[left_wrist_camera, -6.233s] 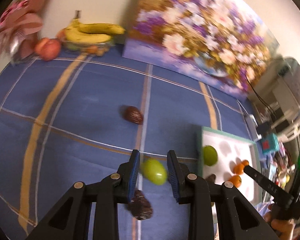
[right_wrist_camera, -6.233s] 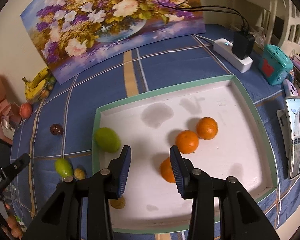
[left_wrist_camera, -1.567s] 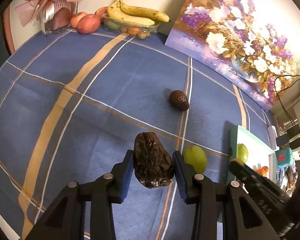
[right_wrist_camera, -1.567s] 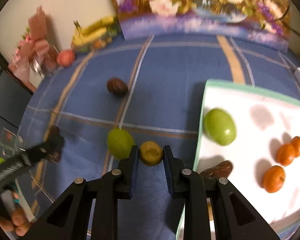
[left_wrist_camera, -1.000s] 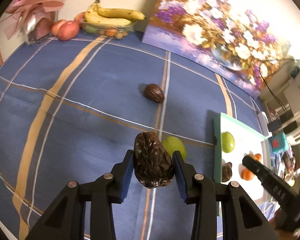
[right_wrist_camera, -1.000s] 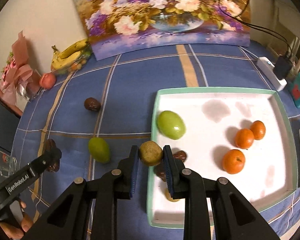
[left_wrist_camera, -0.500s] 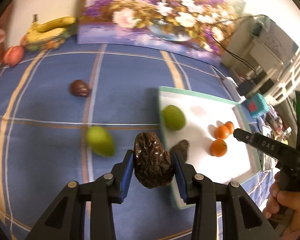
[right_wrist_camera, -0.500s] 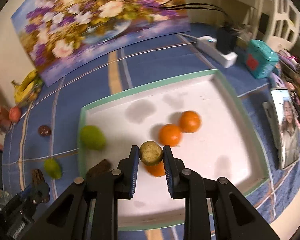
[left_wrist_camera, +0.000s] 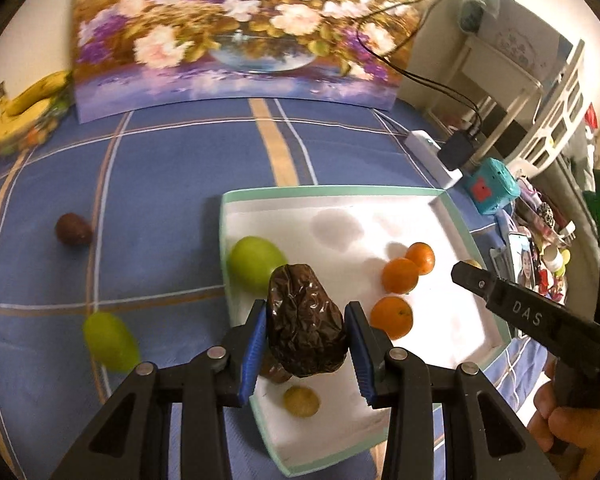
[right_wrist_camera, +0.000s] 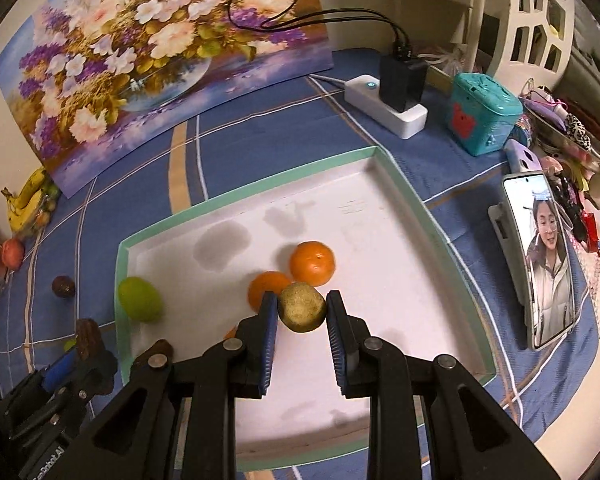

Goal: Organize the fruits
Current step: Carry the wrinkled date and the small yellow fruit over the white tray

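My left gripper [left_wrist_camera: 306, 336] is shut on a wrinkled dark brown fruit [left_wrist_camera: 306, 322], held above the near left corner of the white, green-rimmed tray [left_wrist_camera: 340, 194]. In the tray lie a green fruit [left_wrist_camera: 256, 258], three oranges [left_wrist_camera: 400, 276], a small yellowish fruit [left_wrist_camera: 301, 401] and a dark fruit partly hidden under the held one. My right gripper [right_wrist_camera: 302, 312] is shut on a small yellow-brown fruit [right_wrist_camera: 302, 307] over the tray's middle [right_wrist_camera: 260, 178], just in front of two oranges [right_wrist_camera: 312, 263]. A green fruit [left_wrist_camera: 110, 342] and a dark fruit [left_wrist_camera: 73, 229] lie on the blue cloth to the left.
A flower painting [left_wrist_camera: 236, 32] leans on the back wall, with bananas [left_wrist_camera: 24, 108] at the far left. To the tray's right are a power strip [right_wrist_camera: 384, 106], a teal box [right_wrist_camera: 484, 112] and a propped phone [right_wrist_camera: 544, 256]. A hand [left_wrist_camera: 572, 432] holds the right gripper.
Both grippers have swung right from over the cloth to over the tray, each still carrying its fruit. The right one now hangs deeper over the tray, near the oranges.
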